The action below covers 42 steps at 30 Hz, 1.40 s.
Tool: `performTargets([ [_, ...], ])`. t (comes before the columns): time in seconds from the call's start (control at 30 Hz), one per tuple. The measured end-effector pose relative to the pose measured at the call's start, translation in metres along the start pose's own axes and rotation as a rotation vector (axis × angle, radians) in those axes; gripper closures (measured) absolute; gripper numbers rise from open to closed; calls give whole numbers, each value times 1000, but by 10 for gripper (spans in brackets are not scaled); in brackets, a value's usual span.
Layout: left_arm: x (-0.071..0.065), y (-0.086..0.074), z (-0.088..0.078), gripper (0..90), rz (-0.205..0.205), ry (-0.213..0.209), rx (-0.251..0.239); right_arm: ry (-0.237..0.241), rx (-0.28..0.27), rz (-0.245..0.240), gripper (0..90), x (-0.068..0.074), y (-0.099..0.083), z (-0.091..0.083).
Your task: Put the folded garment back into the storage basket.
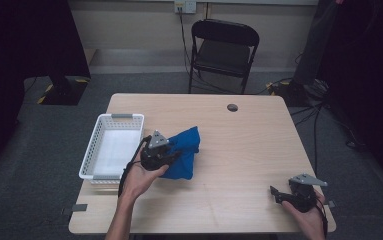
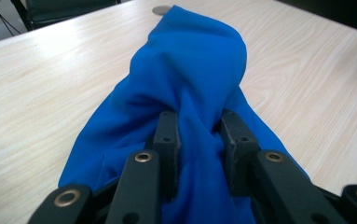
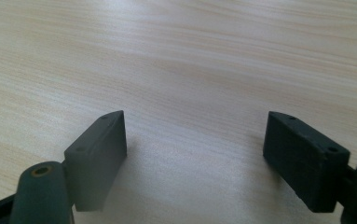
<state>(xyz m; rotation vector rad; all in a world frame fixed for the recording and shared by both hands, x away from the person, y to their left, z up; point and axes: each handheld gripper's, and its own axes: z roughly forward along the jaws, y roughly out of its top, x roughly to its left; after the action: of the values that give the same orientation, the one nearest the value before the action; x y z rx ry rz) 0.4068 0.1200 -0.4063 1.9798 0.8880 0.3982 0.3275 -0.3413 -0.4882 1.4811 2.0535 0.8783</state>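
Pinching 1 blue cloth, beside 1 basket.

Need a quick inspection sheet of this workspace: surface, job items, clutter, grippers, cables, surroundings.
Surface: light wooden table, bare over most of its top.
Job's things: blue cloth bunched left of centre; white basket at the left edge, beside the cloth.
Clutter: small dark round disc near the far edge.
Grippers: left gripper shut on the blue cloth, a fold pinched between its jaws; right gripper open over bare table at the near right corner.
Cables: cords on the floor, right of the table.
Surroundings: black folding chair behind the table; grey floor.
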Motion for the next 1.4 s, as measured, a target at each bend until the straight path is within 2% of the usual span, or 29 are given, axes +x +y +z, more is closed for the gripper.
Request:
performTargets([
  [0.37, 3, 6, -13, 713, 2, 4, -33, 0, 0, 0, 205, 0, 0, 0],
  [0.7, 4, 9, -19, 713, 5, -1, -36, 0, 0, 0, 205, 0, 0, 0],
  [1.03, 6, 14, -31, 713, 6, 13, -70, 0, 0, 0, 205, 0, 0, 0],
  [1.4, 15, 15, -46, 714, -12, 34, -105, 0, 0, 0, 205, 0, 0, 0],
])
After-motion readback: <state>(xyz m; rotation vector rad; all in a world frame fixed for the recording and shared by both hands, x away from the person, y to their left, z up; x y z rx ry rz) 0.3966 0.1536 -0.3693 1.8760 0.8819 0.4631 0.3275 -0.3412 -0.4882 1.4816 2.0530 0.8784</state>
